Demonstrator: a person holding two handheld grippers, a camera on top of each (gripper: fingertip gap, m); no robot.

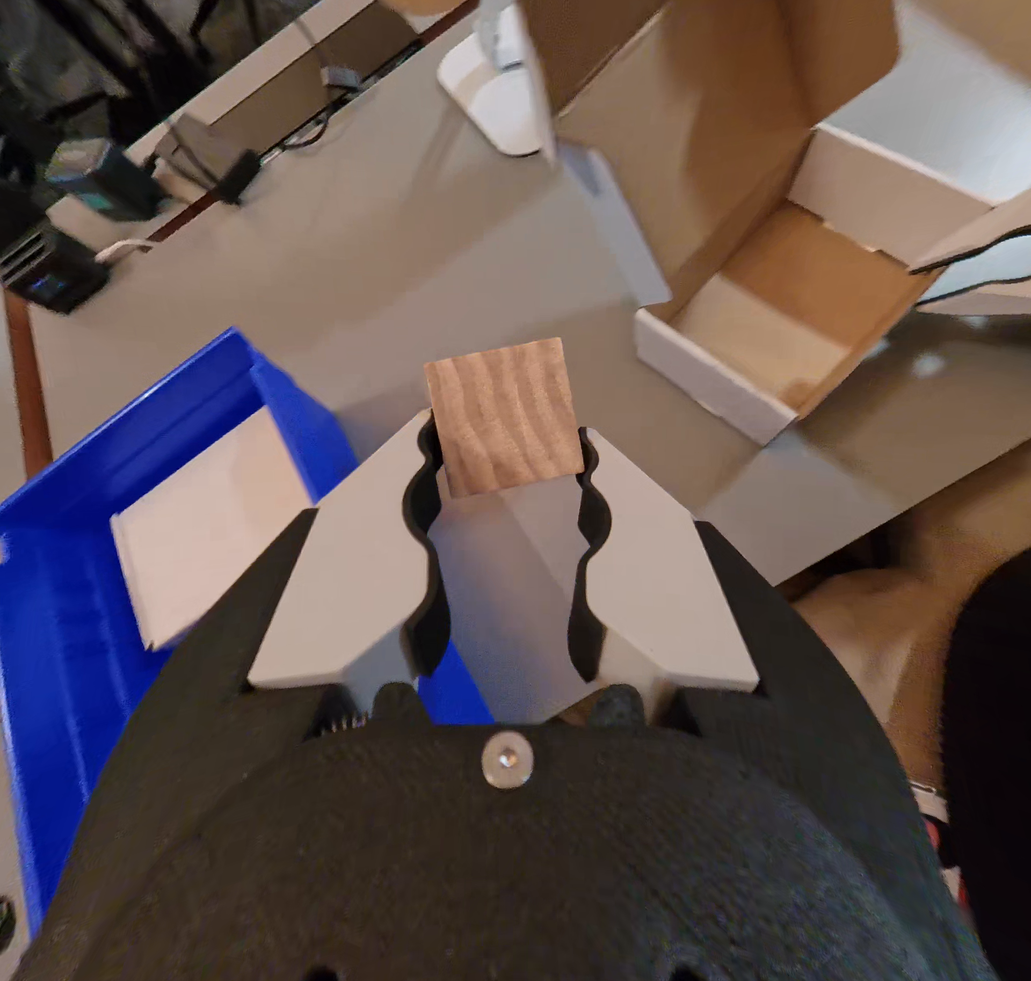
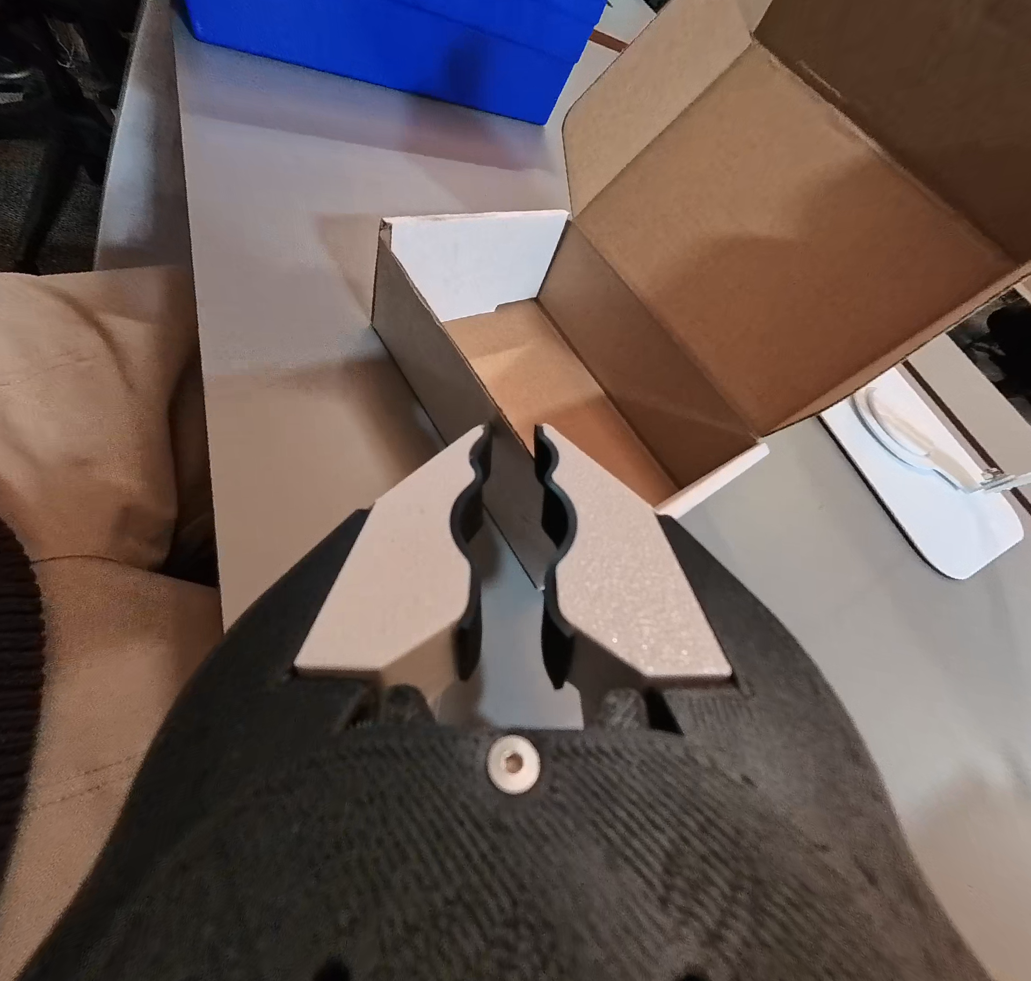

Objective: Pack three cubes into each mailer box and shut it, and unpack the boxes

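Wood-grained cube (image 1: 505, 416) pinched between left gripper's (image 1: 506, 441) wavy black fingers (image 1: 424, 474).

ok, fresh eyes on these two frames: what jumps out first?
The wooden cube pinched in the left gripper, held in the air above the table. Next, the open mailer box, lid up and with no cube visible inside; the right gripper has its fingers either side of the box's near wall. Then the blue bin at the left of the left wrist view, with a white box inside.

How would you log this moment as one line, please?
left gripper: holds wooden cube | right gripper: grips wall of open mailer box | box: looks empty
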